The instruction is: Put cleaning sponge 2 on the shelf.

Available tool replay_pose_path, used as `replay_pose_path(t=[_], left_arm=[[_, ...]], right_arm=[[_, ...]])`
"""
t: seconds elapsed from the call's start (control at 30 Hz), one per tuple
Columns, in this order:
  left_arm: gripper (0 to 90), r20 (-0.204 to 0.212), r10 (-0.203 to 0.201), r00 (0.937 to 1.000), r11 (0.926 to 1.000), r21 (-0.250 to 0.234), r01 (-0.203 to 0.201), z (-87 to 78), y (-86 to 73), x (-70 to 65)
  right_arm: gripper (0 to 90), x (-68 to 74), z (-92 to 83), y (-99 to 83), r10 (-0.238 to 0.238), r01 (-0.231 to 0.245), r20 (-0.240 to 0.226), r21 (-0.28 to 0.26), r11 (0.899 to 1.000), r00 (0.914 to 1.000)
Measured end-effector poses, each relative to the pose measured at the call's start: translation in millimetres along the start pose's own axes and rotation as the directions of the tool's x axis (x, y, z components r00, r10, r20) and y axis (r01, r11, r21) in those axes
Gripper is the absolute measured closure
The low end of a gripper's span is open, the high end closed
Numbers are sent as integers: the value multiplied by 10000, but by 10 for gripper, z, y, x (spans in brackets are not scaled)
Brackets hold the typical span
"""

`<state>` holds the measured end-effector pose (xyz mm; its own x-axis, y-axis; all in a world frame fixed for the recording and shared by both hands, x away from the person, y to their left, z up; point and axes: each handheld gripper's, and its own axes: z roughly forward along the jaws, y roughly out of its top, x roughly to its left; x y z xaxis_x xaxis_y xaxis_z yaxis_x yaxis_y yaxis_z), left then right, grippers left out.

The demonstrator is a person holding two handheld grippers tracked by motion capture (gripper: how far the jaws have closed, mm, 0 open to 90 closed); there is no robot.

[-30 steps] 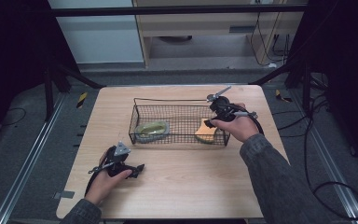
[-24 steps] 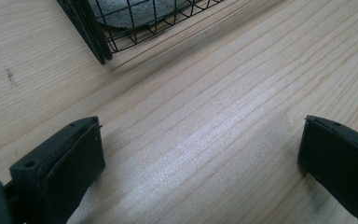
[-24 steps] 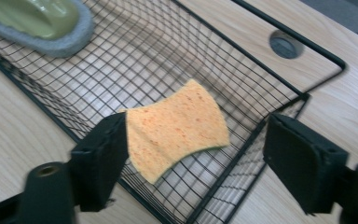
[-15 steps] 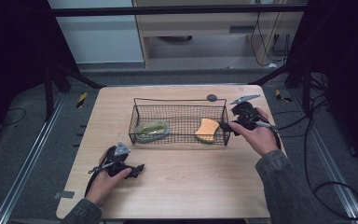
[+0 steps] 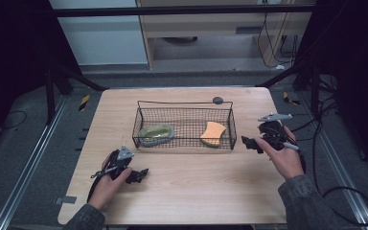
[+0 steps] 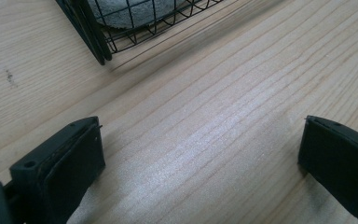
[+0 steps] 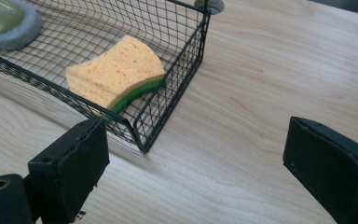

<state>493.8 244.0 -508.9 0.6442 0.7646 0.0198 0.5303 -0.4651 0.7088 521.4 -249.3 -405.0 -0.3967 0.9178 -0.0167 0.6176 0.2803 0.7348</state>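
Note:
A black wire basket (image 5: 184, 140) stands mid-table. In its right end lies a yellow sponge (image 5: 213, 132) with a green underside (image 7: 116, 72). A green and grey pad (image 5: 156, 132) lies in the left end. My right gripper (image 5: 250, 143) hovers just right of the basket and points at its near right corner (image 7: 144, 144). Its jaws have just been opening and stand wide apart (image 7: 191, 158), with bare wood between them. My left gripper (image 5: 139, 175) rests low over the table in front of the basket's left end, open (image 6: 200, 154) with nothing in it.
A small dark round thing (image 5: 217, 100) sits on the table behind the basket's back rim. Bare wood (image 5: 196, 191) stretches in front of the basket between the two hands. Dark frame bars and cables surround the table.
The right gripper has moved from over the sponge in the basket out to the right, past the basket's end wall. Its jaws have opened. The left gripper has stayed put.

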Motion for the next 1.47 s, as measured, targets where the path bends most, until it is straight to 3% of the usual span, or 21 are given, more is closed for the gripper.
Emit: replay_pose_path(t=[0.3,0.33,0.47,0.6,0.67,0.8,0.87,0.9,1.1,1.27,1.47], left_arm=[[0,-2,3,10000,10000,1,-3,0,0,0],[0,2,4,10000,10000,1,-4,0,0,1],[0,4,3,10000,10000,-3,-3,0,0,1],[0,-4,6,10000,10000,-4,-6,0,0,2],[0,-12,-4,10000,10000,-2,4,2,1,5],[0,-24,-17,10000,10000,4,17,2,2,10],[0,-68,-29,10000,10000,1,29,1,2,24],[0,-68,-29,10000,10000,1,29,1,2,24],[0,-212,-166,9996,9999,5,166,3,4,54],[0,-350,-358,9987,9994,-13,358,8,7,75],[0,-478,-441,9979,9990,-26,440,10,9,95]], right_arm=[[85,-84,169,-226,538,-541,104,394,9978,9985],[91,-118,216,-280,930,-933,66,580,9940,9956],[98,-181,300,-375,1209,-1215,125,768,9896,9926],[106,-252,442,-508,1709,-1716,160,1112,9789,9852],[107,-276,553,-557,1802,-1850,463,1395,9728,9825],[116,-310,612,-569,1822,-1914,804,1278,9732,9800],[107,-351,680,-595,2152,-2257,984,1122,9677,9716],[107,-351,680,-595,2152,-2257,984,1122,9677,9716],[86,-355,780,-624,1679,-1817,1564,787,9802,9733],[56,-319,801,-715,1757,-1768,1602,-73,9842,9713],[19,-333,810,-715,1791,-1821,1779,3,9833,9676]])
